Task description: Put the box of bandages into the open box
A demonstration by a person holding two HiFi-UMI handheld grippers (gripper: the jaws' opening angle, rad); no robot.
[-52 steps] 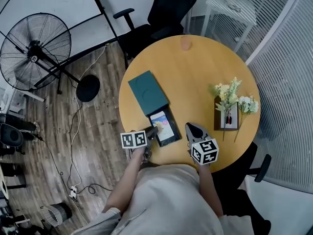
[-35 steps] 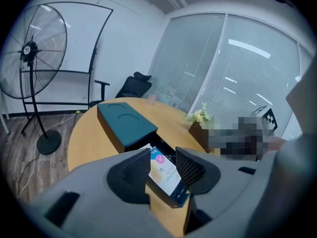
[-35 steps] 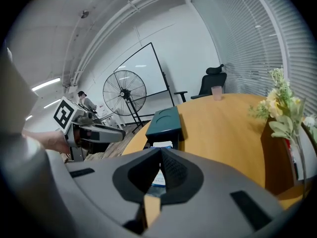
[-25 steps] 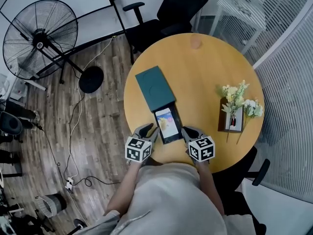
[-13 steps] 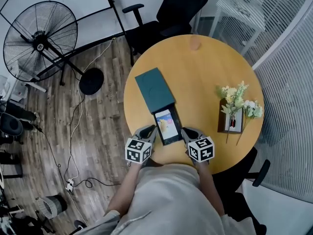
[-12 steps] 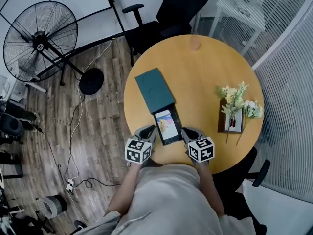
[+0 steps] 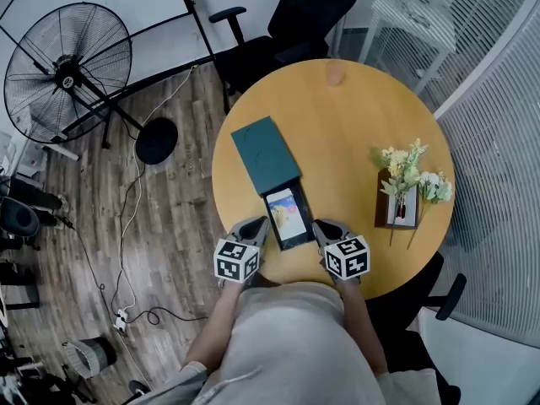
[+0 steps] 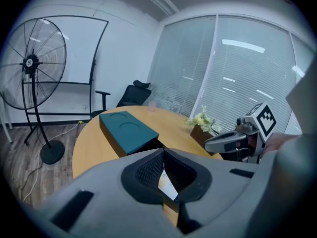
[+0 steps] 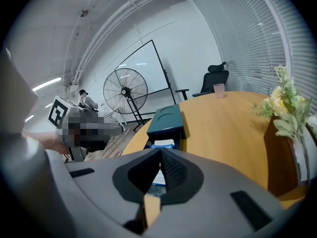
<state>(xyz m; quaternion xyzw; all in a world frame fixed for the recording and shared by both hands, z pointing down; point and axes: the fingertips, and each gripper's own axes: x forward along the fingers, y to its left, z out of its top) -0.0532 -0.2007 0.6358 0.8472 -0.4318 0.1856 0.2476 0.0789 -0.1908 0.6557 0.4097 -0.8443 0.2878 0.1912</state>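
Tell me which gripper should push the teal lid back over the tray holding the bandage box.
Left, probably. The left gripper, fingers just closed on nothing, sits nearer the teal lid, which lies up-left of the tray. The right gripper would have to reach across the bandage box.

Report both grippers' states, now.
Left gripper: shut, jaws have just been closing, nothing between them.
Right gripper: shut, empty.
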